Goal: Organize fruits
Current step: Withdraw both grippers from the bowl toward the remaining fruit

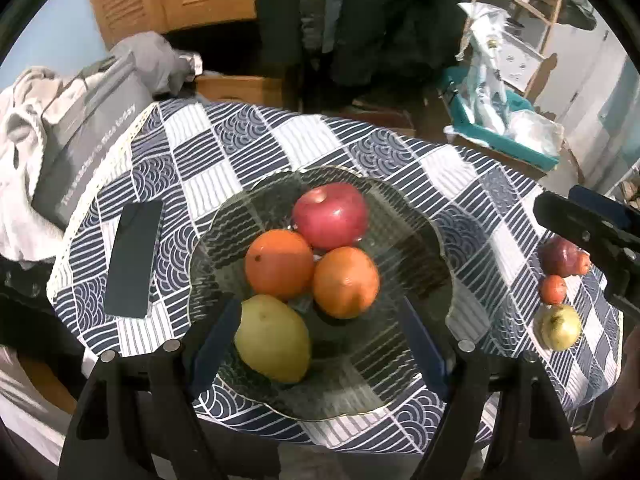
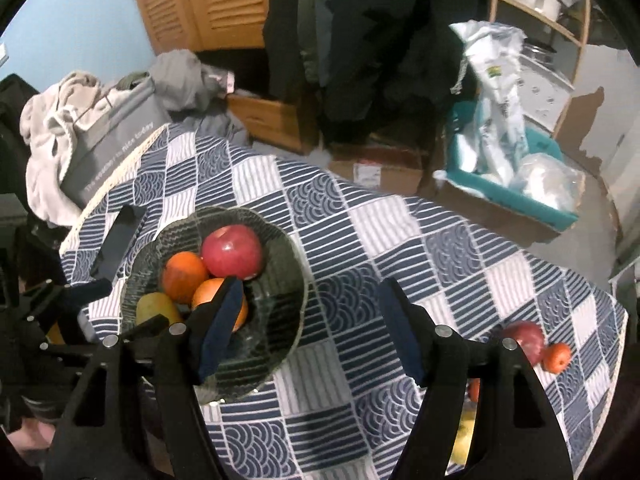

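A glass bowl [image 1: 420, 248] on the checked tablecloth holds a red apple [image 1: 331, 216], two oranges [image 1: 279, 269] [image 1: 346, 282] and a yellow-green pear [image 1: 274, 338]. My left gripper [image 1: 320, 352] is open and empty over the bowl's near side, beside the pear. On the cloth to the right lie a dark red apple [image 1: 559, 257], small oranges [image 1: 553, 289] and a yellow-green fruit [image 1: 561, 327]. My right gripper [image 2: 310, 324] is open and empty above the cloth, between the bowl [image 2: 288, 312] and the loose red apple [image 2: 525, 340] and small orange [image 2: 557, 357].
A dark phone [image 1: 134, 260] lies on the cloth left of the bowl. A grey bag with clothes [image 1: 80, 132] stands past the table's left edge. A teal bin with plastic bags [image 1: 504, 128] and cardboard boxes [image 2: 376, 172] sit on the floor behind.
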Available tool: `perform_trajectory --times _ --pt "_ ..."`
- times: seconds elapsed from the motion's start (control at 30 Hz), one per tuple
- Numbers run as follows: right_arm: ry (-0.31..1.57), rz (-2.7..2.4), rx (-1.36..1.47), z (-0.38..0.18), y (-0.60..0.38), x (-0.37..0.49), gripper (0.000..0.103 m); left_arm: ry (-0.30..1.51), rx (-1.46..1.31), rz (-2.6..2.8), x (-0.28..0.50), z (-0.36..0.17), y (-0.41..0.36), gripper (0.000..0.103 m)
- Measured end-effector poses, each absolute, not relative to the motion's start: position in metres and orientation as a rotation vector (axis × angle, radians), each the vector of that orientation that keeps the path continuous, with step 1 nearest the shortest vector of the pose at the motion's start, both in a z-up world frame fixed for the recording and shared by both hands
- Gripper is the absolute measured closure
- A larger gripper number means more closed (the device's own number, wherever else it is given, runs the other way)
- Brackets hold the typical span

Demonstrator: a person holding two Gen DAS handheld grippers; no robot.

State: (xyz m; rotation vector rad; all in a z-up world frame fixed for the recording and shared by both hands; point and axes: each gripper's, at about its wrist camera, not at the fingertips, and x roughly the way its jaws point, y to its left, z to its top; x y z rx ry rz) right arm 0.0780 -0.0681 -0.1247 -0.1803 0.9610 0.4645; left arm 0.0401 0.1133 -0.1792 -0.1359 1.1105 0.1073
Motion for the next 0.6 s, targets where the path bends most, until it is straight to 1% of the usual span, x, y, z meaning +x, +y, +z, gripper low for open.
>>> perform_trajectory --times 0.13,0.37,0.47,0.6 --pt "0.937 0.431 -0.18 -0.115 -0.085 0.071 0.028 1.086 -0.12 0.086 0.038 -0.168 0.101 0.021" --pt "0.896 0.393 -0.13 -0.097 -0.12 0.059 0.027 1.033 -0.094 0.043 0.035 -0.146 0.078 0.021" --pt "0.877 0.369 -0.119 -0.09 -0.133 0.053 0.023 1.014 -0.079 0.028 0.033 -0.138 0.069 0.021" --pt "0.863 0.34 -0.1 -0.081 -0.153 0.046 0.022 0.998 -0.055 0.011 0.032 -0.132 0.057 0.02"
